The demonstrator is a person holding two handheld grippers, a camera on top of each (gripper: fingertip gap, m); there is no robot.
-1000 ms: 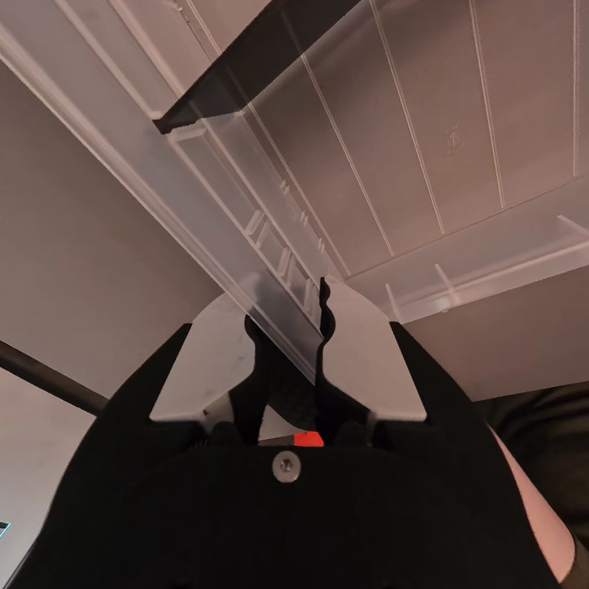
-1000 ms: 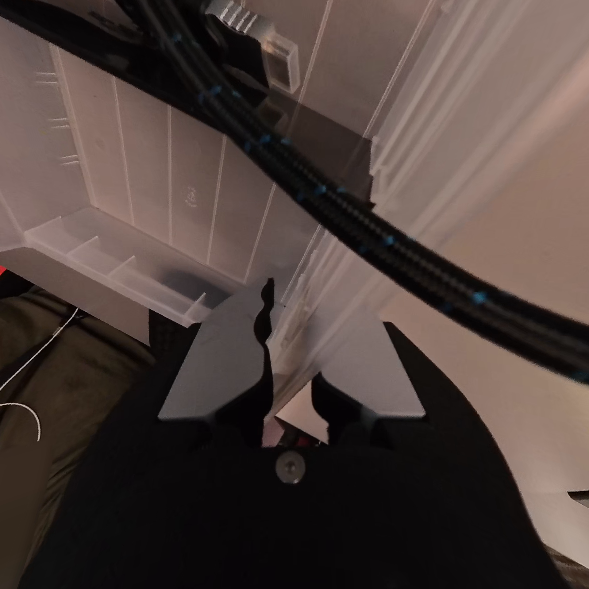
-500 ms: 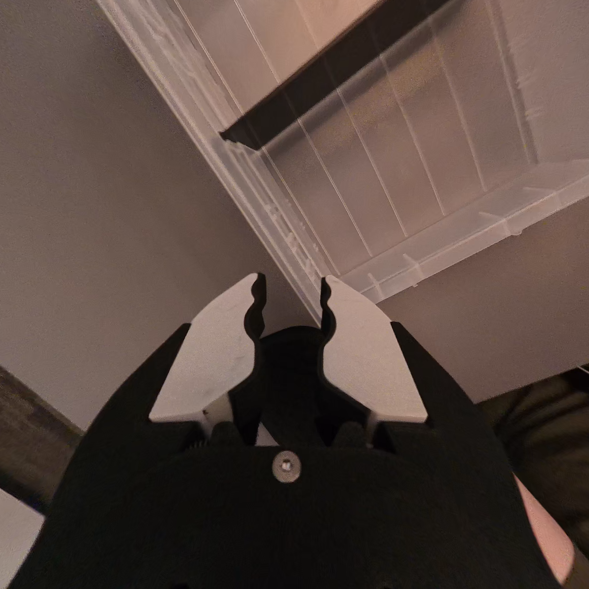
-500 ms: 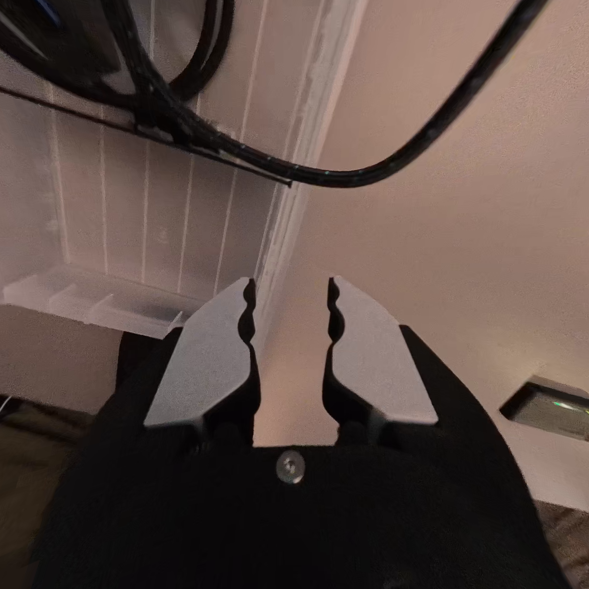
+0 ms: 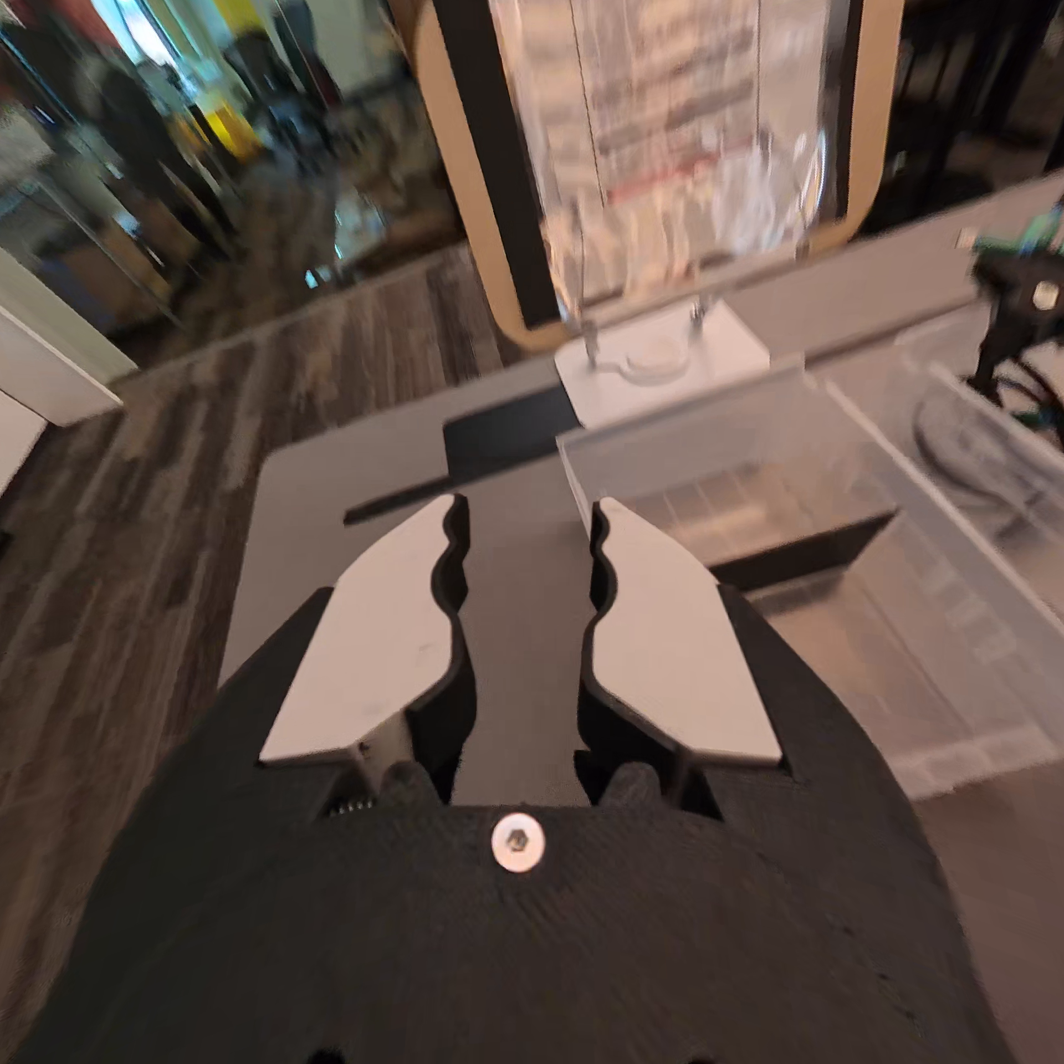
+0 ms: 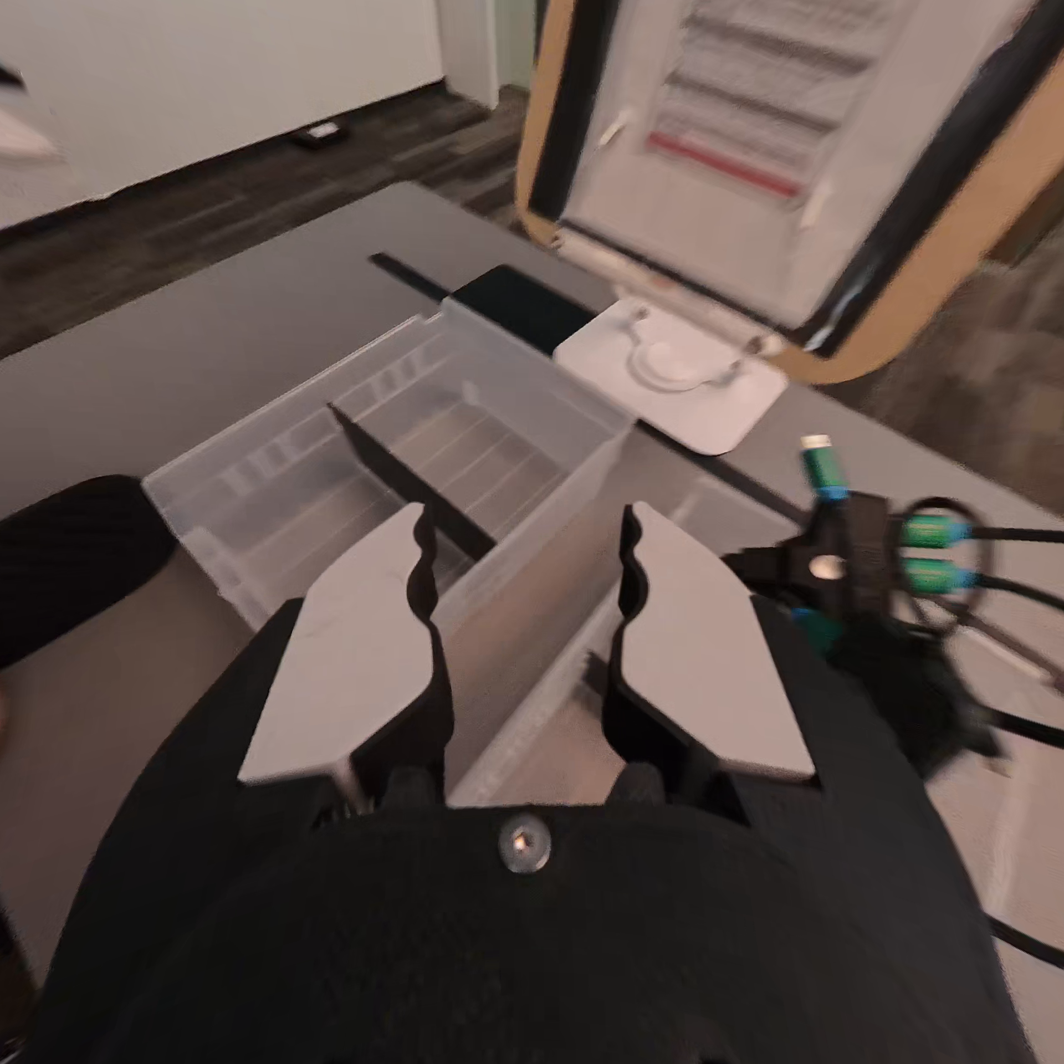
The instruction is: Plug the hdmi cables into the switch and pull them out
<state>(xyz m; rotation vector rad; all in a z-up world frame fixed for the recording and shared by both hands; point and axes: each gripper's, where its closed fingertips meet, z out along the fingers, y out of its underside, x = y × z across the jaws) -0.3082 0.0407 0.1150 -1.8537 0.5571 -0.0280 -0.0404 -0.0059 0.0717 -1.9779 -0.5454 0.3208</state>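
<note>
The black switch (image 6: 846, 553) lies at the right, in or beside the right part of a clear plastic box; I cannot tell which. Two green-ended HDMI plugs (image 6: 930, 532) sit in it with black cables trailing right. Another green plug (image 6: 823, 466) points up behind it, free. My right gripper (image 6: 525, 518) is open and empty above the box's middle wall, left of the switch. My left gripper (image 5: 527, 512) is open and empty over the grey table, left of the box. The switch shows blurred at the far right in the left wrist view (image 5: 1019, 299).
The clear plastic box (image 6: 242, 518) with a black divider (image 6: 403, 478) stands mid-table and also shows in the left wrist view (image 5: 576, 460). A tan-framed screen on a white stand (image 6: 673, 380) stands behind it. The left gripper's black body (image 6: 69, 553) is beside the box's left side. Wood floor lies past the table edge.
Both grippers have pulled back from the box's walls and now look across the table from higher up. Both jaws stand wider apart. The switch and its green plugs have come into view.
</note>
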